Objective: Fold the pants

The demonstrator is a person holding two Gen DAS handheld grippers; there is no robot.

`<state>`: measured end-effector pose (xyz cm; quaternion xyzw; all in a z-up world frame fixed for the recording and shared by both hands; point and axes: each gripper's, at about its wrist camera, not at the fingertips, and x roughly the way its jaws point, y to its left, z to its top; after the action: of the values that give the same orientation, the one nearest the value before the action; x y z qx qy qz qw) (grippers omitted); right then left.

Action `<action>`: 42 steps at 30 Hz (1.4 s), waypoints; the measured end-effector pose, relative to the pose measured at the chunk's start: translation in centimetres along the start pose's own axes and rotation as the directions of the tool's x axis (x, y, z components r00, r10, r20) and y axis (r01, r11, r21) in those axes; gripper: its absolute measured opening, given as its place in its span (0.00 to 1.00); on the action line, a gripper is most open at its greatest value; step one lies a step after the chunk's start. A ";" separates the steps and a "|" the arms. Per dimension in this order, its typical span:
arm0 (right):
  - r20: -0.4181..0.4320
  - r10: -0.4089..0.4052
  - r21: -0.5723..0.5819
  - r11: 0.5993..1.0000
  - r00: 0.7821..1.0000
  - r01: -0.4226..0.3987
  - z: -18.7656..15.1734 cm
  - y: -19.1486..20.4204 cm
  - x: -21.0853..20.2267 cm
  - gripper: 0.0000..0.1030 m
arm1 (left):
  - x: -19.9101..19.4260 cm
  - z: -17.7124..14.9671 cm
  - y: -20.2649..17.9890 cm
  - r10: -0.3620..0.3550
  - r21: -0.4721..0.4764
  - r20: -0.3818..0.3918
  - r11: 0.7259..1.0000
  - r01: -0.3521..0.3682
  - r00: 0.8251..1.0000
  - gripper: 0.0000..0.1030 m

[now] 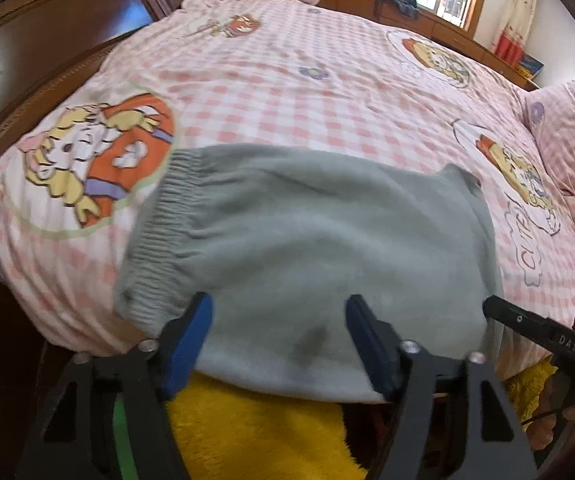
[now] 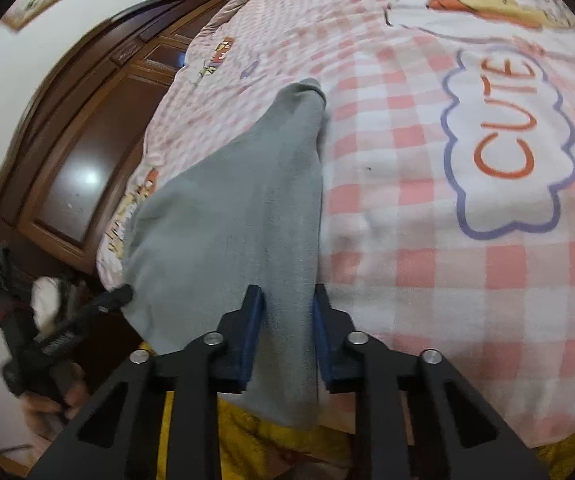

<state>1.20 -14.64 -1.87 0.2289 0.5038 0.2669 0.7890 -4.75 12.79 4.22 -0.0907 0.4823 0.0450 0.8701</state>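
Blue-padded left tongs sit nearest the lens, spread wide apart with grey cloth lying between and under the pads, nothing pinched. In the other view the right tongs stand either side of a raised ridge of the same cloth; the pads are close to it, yet I cannot tell whether they are actually clamping it. The grey pants lie on the near edge of the bed, over its pink checked cover, already doubled into a compact shape, with the ribbed waistband on the left and the near hem hanging slightly past the mattress edge above something yellow and fluffy. The main risk, as I judge it, is that overhang: a pull toward the person could drag the bundle off the bed. Lifting the ridge from one side only might also peel the upper layer away and undo the fold. No containers appear in either view, so nothing is held in one.
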 end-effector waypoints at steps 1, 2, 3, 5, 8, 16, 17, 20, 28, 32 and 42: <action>-0.001 0.020 0.019 1.000 1.000 -0.020 0.1 -0.2 -0.2 0.15 | 0.2 0.0 -0.3 -0.018 0.001 -0.003 1.000 0.018 1.000 0.41; 0.006 0.031 0.022 0.999 1.000 -0.031 0.2 -0.2 -0.4 0.13 | 0.4 0.1 -0.5 -0.040 0.001 -0.003 0.999 0.040 0.999 0.37; 0.016 0.042 0.019 0.999 0.999 -0.042 0.3 0.1 -0.8 0.11 | 0.5 0.1 -0.8 -0.059 0.000 0.002 0.998 0.059 0.998 0.36; 0.037 0.065 0.003 0.998 0.997 -0.065 0.4 0.8 -1.5 0.11 | 0.5 0.2 -1.4 -0.086 0.016 0.018 0.996 0.086 0.996 0.36; 0.064 0.110 -0.032 0.994 0.992 -0.109 0.8 2.4 -2.5 0.10 | 0.8 -0.1 -2.6 -0.105 0.058 0.014 0.993 0.104 0.994 0.36; 0.072 0.171 -0.123 0.979 0.983 -0.161 1.7 6.6 -3.6 0.10 | 1.1 -1.5 -3.7 -0.146 0.077 -0.008 0.986 0.146 0.989 0.36; 0.069 0.178 -0.134 0.977 0.982 -0.168 1.9 7.1 -3.7 0.09 | 1.2 -1.7 -3.8 -0.146 0.084 -0.016 0.986 0.147 0.989 0.36; 0.057 0.173 -0.183 0.970 0.983 -0.160 2.2 8.7 -3.4 0.09 | 1.0 -1.7 -3.4 -0.156 0.074 -0.020 0.985 0.157 0.988 0.36; 0.022 0.163 -0.305 0.941 0.986 -0.148 3.0 12.8 -2.7 0.09 | -1.9 -1.2 1.2 -0.126 -0.015 0.030 0.992 0.126 0.992 0.37; -0.009 0.175 -0.386 0.908 0.984 -0.165 3.2 15.6 -2.0 0.09 | -2.6 -1.2 4.5 -0.091 -0.088 0.046 0.992 0.095 0.995 0.37; -0.128 0.146 -0.522 0.831 0.981 -0.192 2.2 22.1 2.9 0.09 | -4.3 -2.2 10.1 -0.019 -0.195 0.076 0.980 0.034 0.997 0.37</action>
<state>0.02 3.72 10.96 0.0337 0.4200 0.4740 0.7732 -10.53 22.29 5.54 -0.1806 0.4419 0.0841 0.8746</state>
